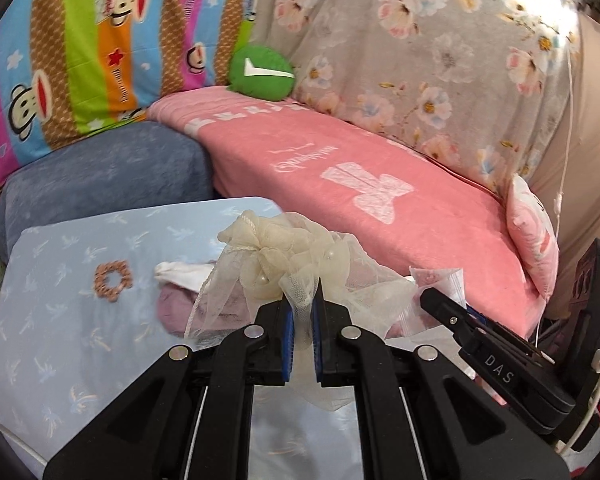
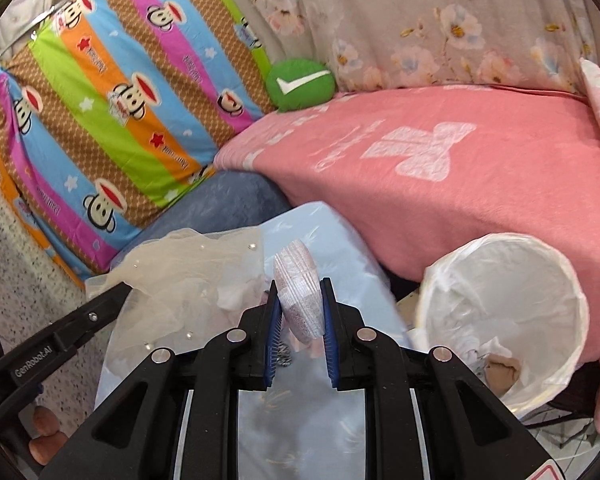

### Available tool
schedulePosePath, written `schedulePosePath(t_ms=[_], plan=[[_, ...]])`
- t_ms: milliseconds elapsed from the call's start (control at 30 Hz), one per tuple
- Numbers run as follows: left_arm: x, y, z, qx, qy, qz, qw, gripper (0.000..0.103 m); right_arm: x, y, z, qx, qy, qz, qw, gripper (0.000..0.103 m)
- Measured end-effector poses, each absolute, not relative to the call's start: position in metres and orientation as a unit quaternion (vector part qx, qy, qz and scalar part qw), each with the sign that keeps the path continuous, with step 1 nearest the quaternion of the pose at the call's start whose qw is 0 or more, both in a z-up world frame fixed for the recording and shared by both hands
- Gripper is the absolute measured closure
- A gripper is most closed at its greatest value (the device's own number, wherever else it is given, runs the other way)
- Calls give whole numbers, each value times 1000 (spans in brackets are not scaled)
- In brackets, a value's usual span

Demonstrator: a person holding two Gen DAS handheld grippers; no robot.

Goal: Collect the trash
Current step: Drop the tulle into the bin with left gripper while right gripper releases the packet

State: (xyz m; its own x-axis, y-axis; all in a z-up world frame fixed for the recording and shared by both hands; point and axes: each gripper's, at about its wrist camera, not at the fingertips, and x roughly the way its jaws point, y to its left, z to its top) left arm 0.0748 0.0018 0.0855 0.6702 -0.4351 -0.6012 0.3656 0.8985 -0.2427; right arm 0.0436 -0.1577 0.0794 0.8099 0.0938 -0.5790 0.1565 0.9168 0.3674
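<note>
I am clamping a cream mesh bag (image 1: 300,276) between the pads of my left gripper (image 1: 302,312), pinching a gathered fold near its drawstring, and it is hanging clear above the light blue table (image 1: 60,320). My right gripper (image 2: 300,312) is gripping a flat ridged disc (image 2: 300,292) edgewise between its blue pads, also off the table. The lined bin (image 2: 500,308) is standing just to my right, against the pink blanket (image 2: 460,184), with scraps already inside. To do this well, I judge I should carry the disc over the bin's mouth before letting go, keep the mesh from snagging the other gripper, and come back for the brown hair tie (image 1: 112,280) and crumpled cloth (image 1: 184,272) left on the table.
</note>
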Motion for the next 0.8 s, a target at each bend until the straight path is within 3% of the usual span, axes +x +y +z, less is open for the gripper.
schedulePosePath(t_ms=[667,767,800], plan=[[64,-145,71,31,355,-342,870,93,-13,-290,69,256,276,-134,917,86],[62,-160,66,47,359,-348,865,81,-15,-298,65,261,276,-141,914,85],[61,-163,66,51,357,-348,865,66,-16,-300,64,262,277,-143,914,85]])
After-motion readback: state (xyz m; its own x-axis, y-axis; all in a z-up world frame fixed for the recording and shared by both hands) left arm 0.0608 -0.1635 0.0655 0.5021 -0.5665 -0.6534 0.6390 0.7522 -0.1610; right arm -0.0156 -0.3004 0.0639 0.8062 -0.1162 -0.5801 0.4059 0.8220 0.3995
